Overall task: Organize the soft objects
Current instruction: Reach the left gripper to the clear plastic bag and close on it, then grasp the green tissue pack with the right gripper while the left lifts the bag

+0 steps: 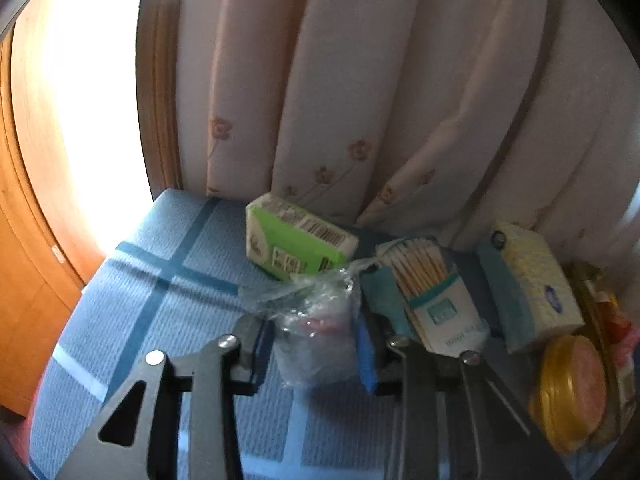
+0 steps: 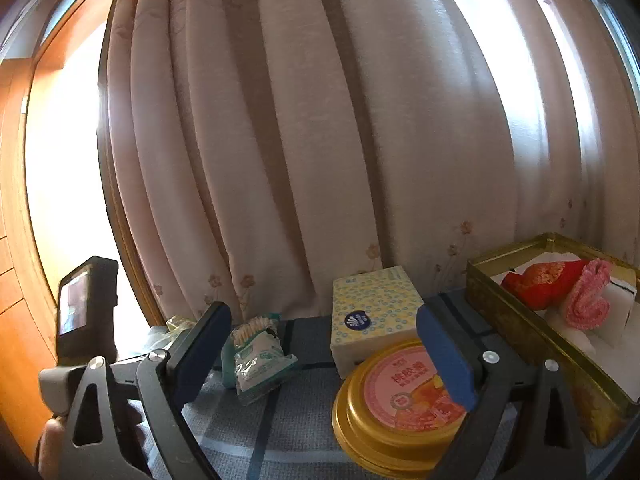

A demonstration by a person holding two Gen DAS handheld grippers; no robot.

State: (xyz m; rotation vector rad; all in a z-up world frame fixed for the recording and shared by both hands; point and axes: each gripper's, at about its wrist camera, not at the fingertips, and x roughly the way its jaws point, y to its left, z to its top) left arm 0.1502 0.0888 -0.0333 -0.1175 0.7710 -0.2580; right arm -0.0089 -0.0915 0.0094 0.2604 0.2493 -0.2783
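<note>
Crinkly clear plastic bag (image 1: 316, 332), soft white-pink stuff inside, clamped between left gripper (image 1: 316, 354) pads on blue checked cloth (image 1: 160, 300). Pick step in hand; next likely lift & carry right to gold tray (image 2: 532, 340). Cotton swab pack (image 1: 432, 300), yellow tissue pack (image 1: 536, 288), gold round tin (image 1: 568, 392) crowd that route; green tissue pack (image 1: 296, 244) just behind. Right gripper (image 2: 328, 360) spread wide, holding nothing, over tin. Open room left; curtain (image 1: 360, 100) close behind.

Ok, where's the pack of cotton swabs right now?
In the right wrist view, the cotton swabs lie on the blue cloth left of the yellow tissue pack, in front of the curtain.
</note>
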